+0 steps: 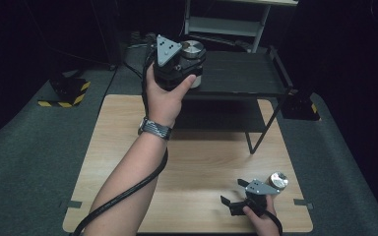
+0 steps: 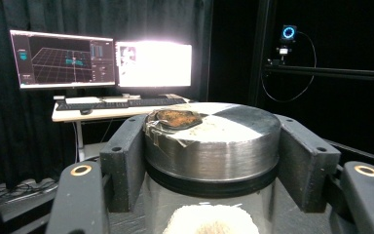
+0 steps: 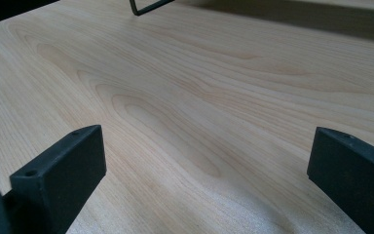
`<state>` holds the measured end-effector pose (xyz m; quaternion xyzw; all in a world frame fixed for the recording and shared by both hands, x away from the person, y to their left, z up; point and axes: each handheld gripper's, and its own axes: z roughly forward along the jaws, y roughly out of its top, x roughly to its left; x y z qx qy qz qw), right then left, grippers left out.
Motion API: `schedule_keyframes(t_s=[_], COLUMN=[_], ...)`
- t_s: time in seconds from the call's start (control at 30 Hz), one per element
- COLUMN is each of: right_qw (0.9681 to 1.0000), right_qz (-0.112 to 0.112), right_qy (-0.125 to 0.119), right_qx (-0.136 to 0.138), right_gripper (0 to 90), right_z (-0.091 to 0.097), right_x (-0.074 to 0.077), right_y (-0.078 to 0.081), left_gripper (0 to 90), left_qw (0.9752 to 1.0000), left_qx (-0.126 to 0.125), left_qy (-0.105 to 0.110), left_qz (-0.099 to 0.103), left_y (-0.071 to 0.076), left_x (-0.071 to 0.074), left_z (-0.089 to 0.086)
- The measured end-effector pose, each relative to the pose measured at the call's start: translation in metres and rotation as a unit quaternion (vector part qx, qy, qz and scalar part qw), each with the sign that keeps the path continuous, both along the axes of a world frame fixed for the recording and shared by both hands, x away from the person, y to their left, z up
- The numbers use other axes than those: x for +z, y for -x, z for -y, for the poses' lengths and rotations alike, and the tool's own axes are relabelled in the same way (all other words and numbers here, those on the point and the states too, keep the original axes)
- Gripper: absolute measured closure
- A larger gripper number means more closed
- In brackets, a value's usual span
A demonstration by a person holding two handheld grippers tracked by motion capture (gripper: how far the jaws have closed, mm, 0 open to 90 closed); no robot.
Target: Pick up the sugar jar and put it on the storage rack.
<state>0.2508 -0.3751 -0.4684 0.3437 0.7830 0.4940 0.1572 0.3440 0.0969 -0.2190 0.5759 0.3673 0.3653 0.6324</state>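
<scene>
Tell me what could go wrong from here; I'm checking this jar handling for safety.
The left gripper clamps the jar only at its metal lid; the glass body could loosen or slip. It hangs beside the black shelf, so a swing might knock the rail. A second jar stands close to the open right gripper.

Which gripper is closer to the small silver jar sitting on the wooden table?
Right. The right gripper rests on the wooden table right beside that small jar; the left gripper is far off at the black shelf, clamped on another jar.
</scene>
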Motion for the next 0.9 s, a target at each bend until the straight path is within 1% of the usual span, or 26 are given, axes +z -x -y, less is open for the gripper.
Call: schedule_keyframes(t_s=[0.07, 0.2, 0.33, 0.47, 0.6, 0.8, 0.9], right_qw=[1.0000, 1.0000, 1.0000, 1.0000, 1.0000, 1.0000, 1.0000], right_qz=[0.000, 0.001, 0.001, 0.001, 0.000, 0.000, 0.000], right_qy=[0.000, -0.002, -0.002, -0.003, -0.002, -0.001, -0.001], right_qx=[0.000, -0.001, 0.001, 0.002, 0.003, 0.005, 0.005], right_gripper=[0.7, 0.7, 0.7, 0.7, 0.7, 0.7, 0.7], right_z=[0.000, 0.001, 0.002, 0.002, 0.002, 0.001, 0.001], right_x=[0.000, -0.001, -0.001, -0.001, 0.000, 0.000, 0.000], right_y=[0.000, 0.000, 0.000, 0.000, 0.000, 0.000, 0.000], left_gripper=[34.9, 34.9, 34.9, 34.9, 34.9, 34.8, 34.7], left_qw=[1.0000, 1.0000, 0.9999, 0.9999, 0.9998, 0.9996, 0.9995], left_qx=[0.005, 0.007, 0.013, 0.013, 0.013, 0.015, 0.014], left_qy=[-0.001, 0.001, -0.006, -0.003, -0.011, -0.022, -0.024], left_qz=[-0.001, -0.004, -0.005, -0.006, -0.007, 0.006, 0.011], left_y=[-0.004, -0.008, -0.013, -0.016, -0.018, -0.016, -0.014], left_x=[-0.001, -0.003, -0.005, -0.006, -0.004, -0.008, -0.011], left_z=[0.002, 0.005, 0.010, 0.012, 0.013, 0.016, 0.016])
